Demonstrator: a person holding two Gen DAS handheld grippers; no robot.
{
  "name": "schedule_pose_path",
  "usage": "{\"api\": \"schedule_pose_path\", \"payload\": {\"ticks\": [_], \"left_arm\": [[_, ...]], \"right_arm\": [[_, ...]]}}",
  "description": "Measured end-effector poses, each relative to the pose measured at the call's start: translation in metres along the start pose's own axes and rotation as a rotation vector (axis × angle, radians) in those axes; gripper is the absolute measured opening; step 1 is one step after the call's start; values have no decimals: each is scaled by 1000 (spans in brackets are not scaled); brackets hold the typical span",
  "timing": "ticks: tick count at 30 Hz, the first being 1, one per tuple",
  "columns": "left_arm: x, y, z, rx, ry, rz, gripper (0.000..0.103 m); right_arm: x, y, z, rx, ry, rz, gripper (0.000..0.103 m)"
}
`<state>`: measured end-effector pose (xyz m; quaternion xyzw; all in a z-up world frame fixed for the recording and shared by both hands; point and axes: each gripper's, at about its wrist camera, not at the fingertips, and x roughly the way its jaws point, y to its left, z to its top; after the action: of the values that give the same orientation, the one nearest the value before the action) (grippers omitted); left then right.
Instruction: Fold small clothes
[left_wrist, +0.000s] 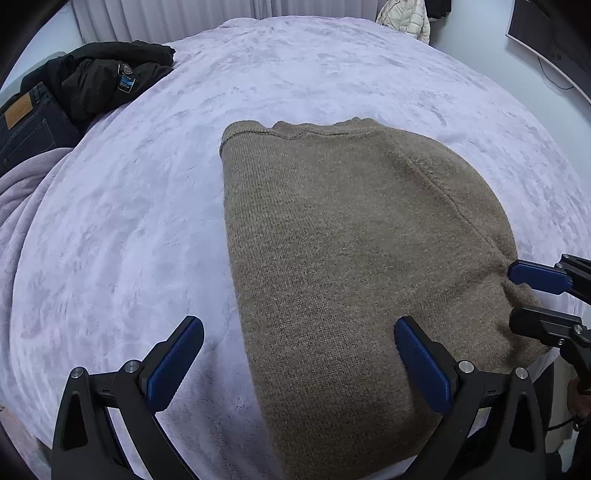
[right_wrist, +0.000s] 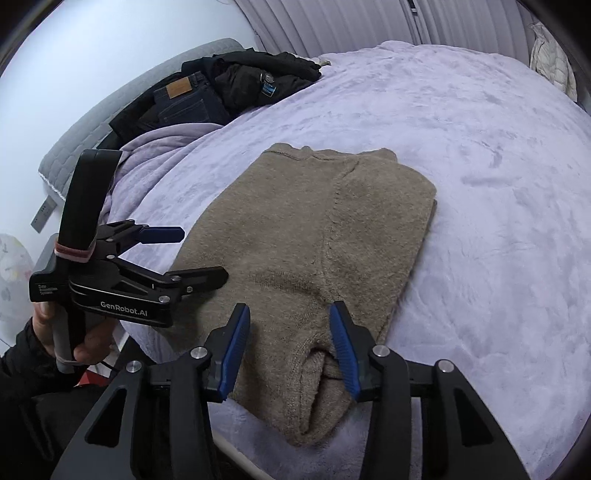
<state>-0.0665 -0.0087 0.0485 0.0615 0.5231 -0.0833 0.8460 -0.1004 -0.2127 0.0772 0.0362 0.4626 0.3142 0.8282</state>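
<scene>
A brown knitted sweater (left_wrist: 343, 236) lies folded lengthwise on the lilac blanket of the bed, collar at the far end; it also shows in the right wrist view (right_wrist: 306, 236). My left gripper (left_wrist: 299, 365) is open, its jaws straddling the sweater's near left edge, holding nothing; it appears in the right wrist view (right_wrist: 203, 254) at the sweater's left side. My right gripper (right_wrist: 290, 350) is open over the sweater's near end, above the tucked sleeve, and its fingers (left_wrist: 535, 277) show at the right edge of the left wrist view.
A pile of dark clothes, black jacket (left_wrist: 99, 77) and jeans (left_wrist: 26, 122), lies at the bed's far left corner (right_wrist: 229, 85). The lilac blanket (left_wrist: 332, 74) covers the bed. A white padded jacket (left_wrist: 406, 18) hangs beyond. A monitor (left_wrist: 546, 33) is at the right.
</scene>
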Motion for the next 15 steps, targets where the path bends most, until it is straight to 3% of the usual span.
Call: {"api": "schedule_pose_path", "payload": {"ticks": [5,8,12,15], "left_arm": [[-14,14,14,-28,-72,26,103],[5,21,27,-73,-29,26,103],[30,28,24,-118,27,-4,103],[34,30,15,-115,13,-27,103]], "right_arm": [[-33,10,17,-43,-72,-38,52],[-37,10,38,-70,-110,11,56],[8,-4,57,-38,-25,111,56],[46,-29,57,-13,45,16,52]]}}
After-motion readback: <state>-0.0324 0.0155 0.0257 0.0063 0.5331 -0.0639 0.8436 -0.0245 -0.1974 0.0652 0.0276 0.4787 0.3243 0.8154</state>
